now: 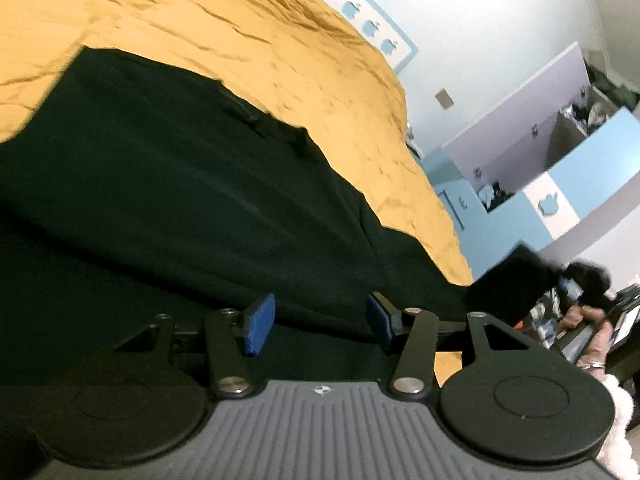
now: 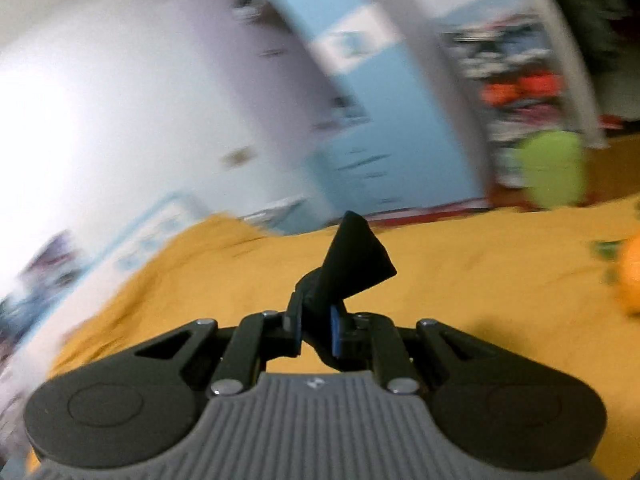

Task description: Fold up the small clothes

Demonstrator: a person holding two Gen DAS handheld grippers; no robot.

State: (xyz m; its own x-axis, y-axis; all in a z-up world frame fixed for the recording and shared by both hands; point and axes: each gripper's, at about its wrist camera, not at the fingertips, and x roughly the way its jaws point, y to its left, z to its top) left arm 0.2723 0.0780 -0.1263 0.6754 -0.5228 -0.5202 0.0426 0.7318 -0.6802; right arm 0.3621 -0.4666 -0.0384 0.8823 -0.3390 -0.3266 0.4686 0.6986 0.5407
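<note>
left wrist view: the black garment (image 1: pixel 180 200) lies spread on the orange bedspread (image 1: pixel 200 20), under the released left tool (image 1: pixel 316 326). at 3 o'clock the right tool (image 2: pixel 316 330) is clenched on a corner of it; that thin pinch could slip mid-fold, and the free left tool leaves the cloth able to drag.

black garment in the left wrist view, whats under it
The black garment lies on the orange-yellow bedcover, which shows around its far edge. Whatever sits beneath the cloth itself is covered and cannot be seen.
</note>
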